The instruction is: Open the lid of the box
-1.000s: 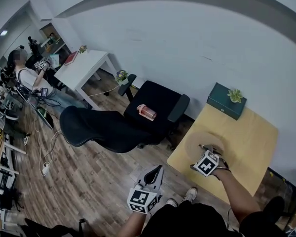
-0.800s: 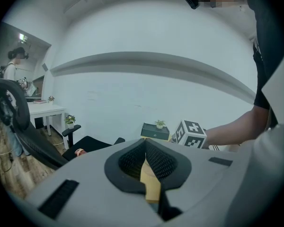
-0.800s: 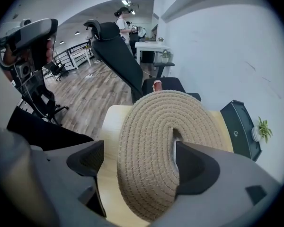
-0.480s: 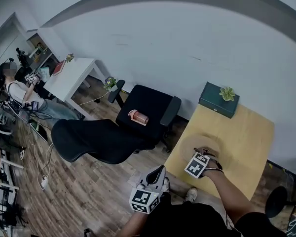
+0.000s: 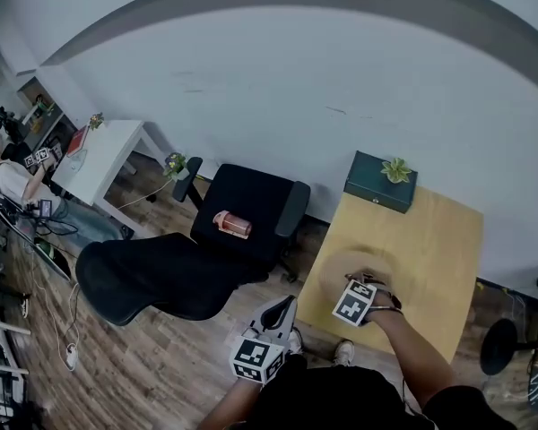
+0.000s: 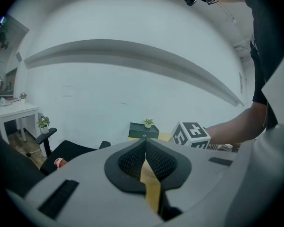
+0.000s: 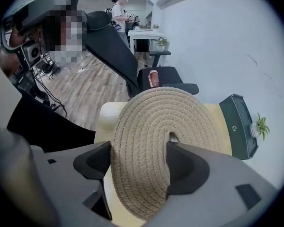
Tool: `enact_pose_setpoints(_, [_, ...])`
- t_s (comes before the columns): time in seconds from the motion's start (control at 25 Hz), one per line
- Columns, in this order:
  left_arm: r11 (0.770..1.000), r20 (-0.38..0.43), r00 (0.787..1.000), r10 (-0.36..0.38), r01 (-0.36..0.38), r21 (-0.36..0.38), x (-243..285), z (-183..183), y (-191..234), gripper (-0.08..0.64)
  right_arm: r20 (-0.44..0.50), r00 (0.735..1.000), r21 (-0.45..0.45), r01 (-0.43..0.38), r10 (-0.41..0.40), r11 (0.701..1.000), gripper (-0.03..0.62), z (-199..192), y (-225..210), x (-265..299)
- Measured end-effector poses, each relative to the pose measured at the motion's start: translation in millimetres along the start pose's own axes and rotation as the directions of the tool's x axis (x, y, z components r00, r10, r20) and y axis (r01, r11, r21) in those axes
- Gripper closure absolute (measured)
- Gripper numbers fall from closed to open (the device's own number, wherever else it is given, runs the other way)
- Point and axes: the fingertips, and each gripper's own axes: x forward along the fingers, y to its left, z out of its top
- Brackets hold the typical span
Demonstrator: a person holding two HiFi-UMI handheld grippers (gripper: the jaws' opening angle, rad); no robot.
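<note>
Nearest first: the left claw (image 6: pixel 144 161) is held low by the person's lap, over the wood floor (image 5: pixel 161 348). Its jaws are pressed together with nothing in them, and they point ahead toward the bench (image 5: pixel 430 249).

To its right, the right forearm (image 5: pixel 414 349) stretches forward over the bench's near edge, marker cube facing up. The right claw (image 7: pixel 138 160) is closing on the lid (image 7: pixel 151 122). One pad sits at the lid's rim and the other close to the little loop in its middle, and both touch the weave.

The lid is a round coil of tan rope, so it has no long side. In the head view it sits at the bench's near left corner, domed face up. I can't make out what's beneath it.

Farther back, a green box (image 5: pixel 377 186) stands at the bench's far edge against the wall, with a small plant (image 5: pixel 396 169) on top. A black chair (image 5: pixel 242 209) stands just left of the bench.
</note>
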Motion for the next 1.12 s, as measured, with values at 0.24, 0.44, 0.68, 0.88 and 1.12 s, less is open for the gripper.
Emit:
enact_pose_setpoints(0.24, [0.999,-0.002,0.999,-0.049,0.049,-0.002,7,1,1,0.541,0.021,0.999,0.021,0.028,-0.029,0.999,0.227,0,2,-8])
enact_pose_setpoints(0.44, [0.997,-0.013,0.997,-0.077,0.077,0.009,9,0,-1,0.541,0.040,0.996,0.051,0.072,-0.074,0.996,0.232,-7,5,-22])
enact_pose_setpoints(0.68, [0.993,-0.023,0.993,-0.119,0.120,0.015,13,-4,-9,0.541,0.039,0.989,0.073,0.138,-0.141,0.988,0.232,-22,8,-44])
enact_pose_setpoints(0.88, [0.982,-0.037,0.982,-0.185,0.186,0.022,25,-6,-27,0.541,0.018,0.984,0.106,0.174,-0.177,0.979,0.232,-41,9,-63])
enact_pose_setpoints(1.12, [0.960,-0.060,0.959,-0.276,0.278,0.034,47,-7,-59,0.541,-0.026,0.977,0.141,0.212,-0.211,0.967,0.232,-81,8,-78])
